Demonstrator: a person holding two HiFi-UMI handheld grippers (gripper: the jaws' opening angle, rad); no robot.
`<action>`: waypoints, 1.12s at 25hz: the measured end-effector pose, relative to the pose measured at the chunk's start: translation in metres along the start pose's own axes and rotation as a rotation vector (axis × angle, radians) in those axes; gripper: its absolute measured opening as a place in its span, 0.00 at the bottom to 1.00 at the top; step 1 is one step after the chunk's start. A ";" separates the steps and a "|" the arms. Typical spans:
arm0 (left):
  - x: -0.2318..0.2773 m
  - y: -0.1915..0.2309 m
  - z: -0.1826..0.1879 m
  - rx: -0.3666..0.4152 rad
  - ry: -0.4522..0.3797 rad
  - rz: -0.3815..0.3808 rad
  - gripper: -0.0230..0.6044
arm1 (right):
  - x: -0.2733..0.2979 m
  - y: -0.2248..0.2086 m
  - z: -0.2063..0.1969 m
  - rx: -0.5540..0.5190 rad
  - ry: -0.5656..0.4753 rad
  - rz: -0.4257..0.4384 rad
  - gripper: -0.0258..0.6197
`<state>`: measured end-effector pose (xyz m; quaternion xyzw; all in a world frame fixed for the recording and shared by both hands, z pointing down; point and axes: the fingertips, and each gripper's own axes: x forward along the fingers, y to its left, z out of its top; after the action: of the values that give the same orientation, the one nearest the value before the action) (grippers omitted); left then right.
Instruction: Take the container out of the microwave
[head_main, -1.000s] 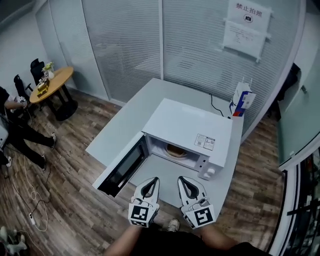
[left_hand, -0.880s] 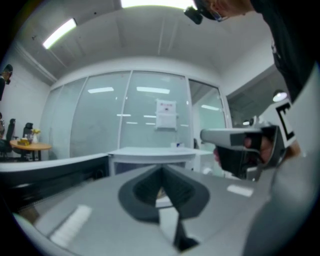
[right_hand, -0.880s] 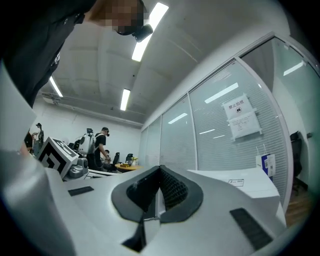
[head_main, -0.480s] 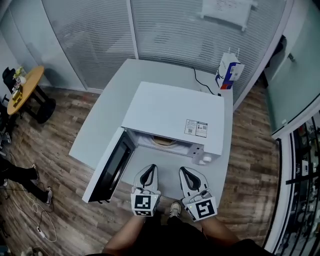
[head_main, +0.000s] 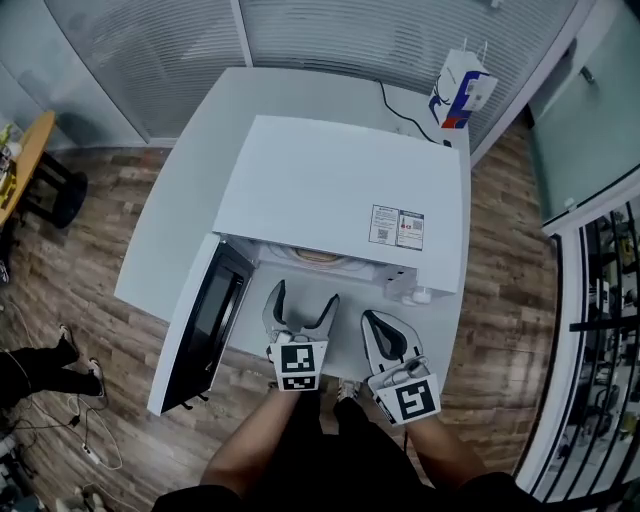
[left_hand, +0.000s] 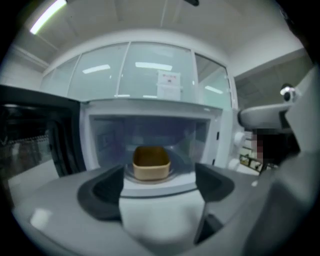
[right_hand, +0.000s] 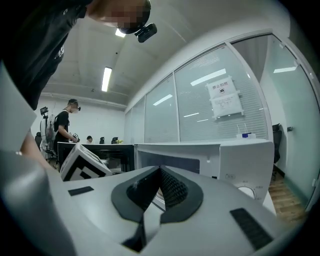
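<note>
My empty left gripper (head_main: 305, 295) spreads its jaws to straddle the tan square container (left_hand: 151, 162) in the white microwave (head_main: 340, 190); my right gripper (head_main: 375, 322) hangs closed.

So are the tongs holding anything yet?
No, nothing is held. The left tongs are opening with nothing between them; the container sits inside the microwave. The right tongs are shut and empty.

The container (left_hand: 151, 162) sits inside the microwave (head_main: 340, 190) on the table (head_main: 200, 170), door (head_main: 200, 320) swung left.
</note>
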<state>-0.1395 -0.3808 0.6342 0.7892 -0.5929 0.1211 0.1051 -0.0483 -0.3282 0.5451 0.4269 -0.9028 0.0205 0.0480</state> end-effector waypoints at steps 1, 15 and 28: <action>0.011 0.002 -0.006 0.003 0.028 -0.001 0.75 | 0.002 -0.002 -0.005 0.007 0.009 -0.003 0.04; 0.107 0.015 -0.033 0.018 0.168 0.044 0.84 | 0.027 -0.006 -0.048 0.089 0.092 0.014 0.04; 0.104 0.016 -0.024 0.015 0.122 0.063 0.74 | 0.014 -0.020 -0.050 0.090 0.107 -0.008 0.04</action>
<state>-0.1289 -0.4726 0.6898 0.7621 -0.6090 0.1763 0.1313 -0.0381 -0.3478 0.5965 0.4304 -0.8955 0.0838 0.0768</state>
